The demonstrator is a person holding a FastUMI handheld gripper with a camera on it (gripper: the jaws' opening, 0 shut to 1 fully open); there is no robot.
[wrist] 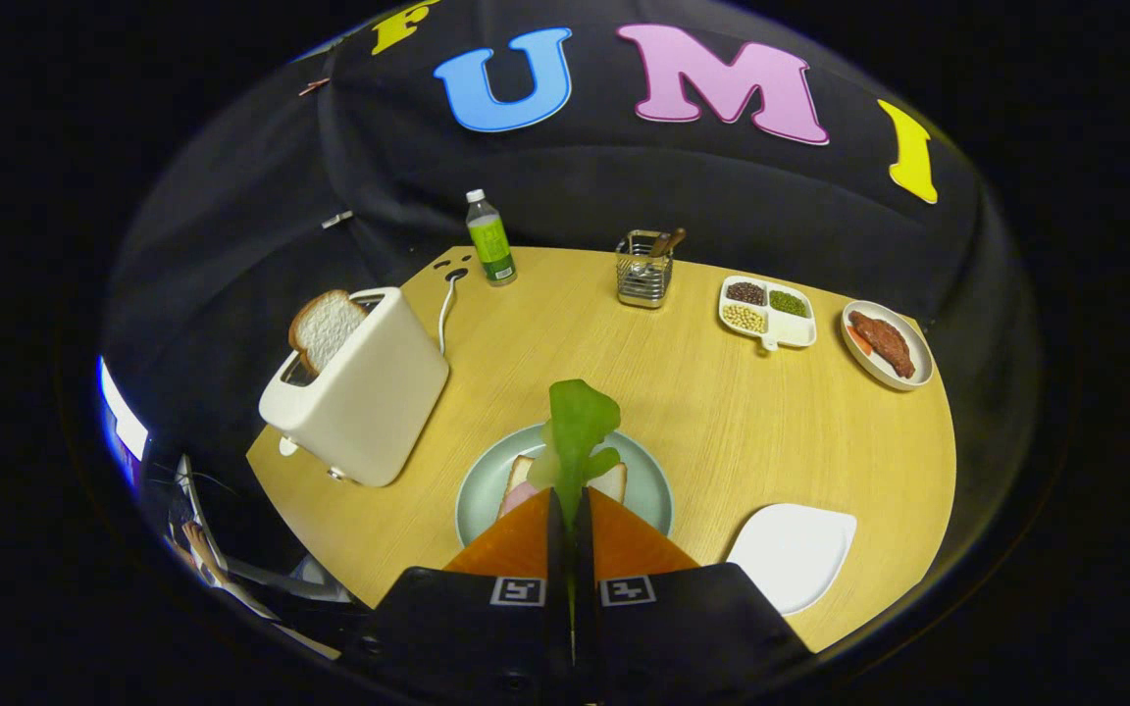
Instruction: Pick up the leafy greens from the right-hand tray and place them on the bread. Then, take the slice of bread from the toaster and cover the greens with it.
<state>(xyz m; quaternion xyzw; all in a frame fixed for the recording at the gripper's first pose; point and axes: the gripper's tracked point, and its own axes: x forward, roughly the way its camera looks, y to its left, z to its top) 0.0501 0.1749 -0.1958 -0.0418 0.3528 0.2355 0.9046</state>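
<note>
Claw (570, 505): clenched on the leafy greens (577, 431), both orange fingers pressing the stem
Leafy greens: upright out of the fingertips, over the bread (614, 480)
Bread: on the green plate (648, 490), just ahead of the claw
Toaster (354, 387): left of the plate, bread slice (325, 328) poking from its slot
White tray (791, 554): right of the plate, on the worktop (742, 422)

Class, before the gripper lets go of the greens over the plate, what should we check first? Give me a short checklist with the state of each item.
1. Gripper shut on the leafy greens: ok.
2. Greens above the bread on the grey-green plate: ok.
3. Height of the greens over the bread: cannot tell.
4. Bread already carries a pink slice: ok.
5. White tray at the right is emptied: ok.
6. Second slice waiting in the toaster: ok.
</note>
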